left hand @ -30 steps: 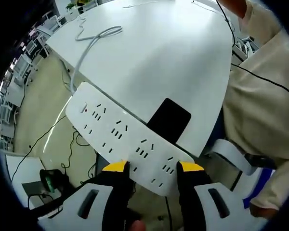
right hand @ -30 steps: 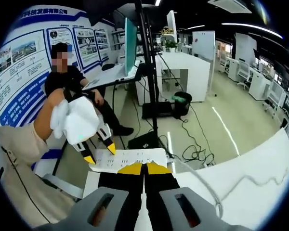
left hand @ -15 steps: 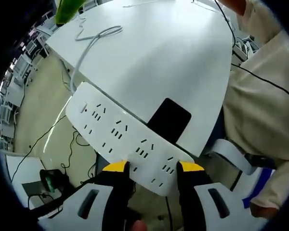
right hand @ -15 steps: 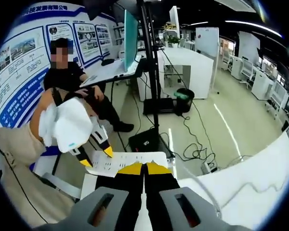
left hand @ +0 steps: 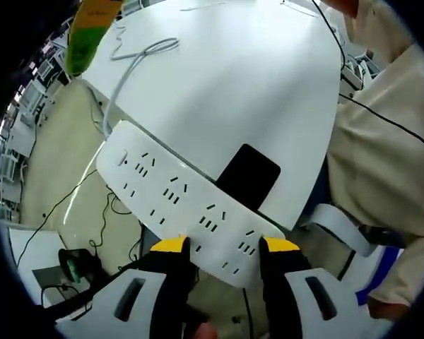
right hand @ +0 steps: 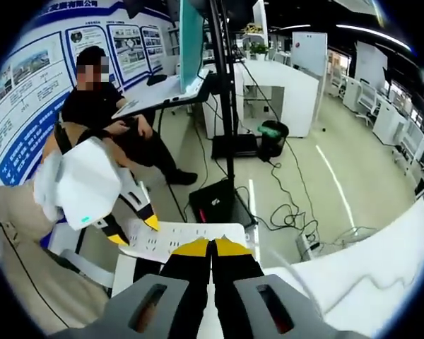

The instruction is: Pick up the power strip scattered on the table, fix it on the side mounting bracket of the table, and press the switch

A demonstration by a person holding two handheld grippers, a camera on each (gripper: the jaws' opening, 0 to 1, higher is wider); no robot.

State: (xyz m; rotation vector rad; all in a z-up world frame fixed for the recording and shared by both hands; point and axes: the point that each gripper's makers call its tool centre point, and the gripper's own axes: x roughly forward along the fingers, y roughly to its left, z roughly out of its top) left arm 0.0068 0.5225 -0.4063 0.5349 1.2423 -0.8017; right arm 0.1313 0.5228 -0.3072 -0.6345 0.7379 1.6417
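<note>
One power strip, held at table edge.
Left gripper point(left hand: 225, 245): yellow-tipped jaws clamped on near end of white power strip point(left hand: 177, 192), which lies along edge of white table point(left hand: 233, 78), next to black bracket point(left hand: 248, 176). Strip's white cord point(left hand: 131, 67) loops over tabletop. Right gripper point(right hand: 212, 246): jaws pressed together, nothing between, tips just above strip. Seated person point(right hand: 106, 116) in backgrnd; cables on floor point(right hand: 297, 219).
</note>
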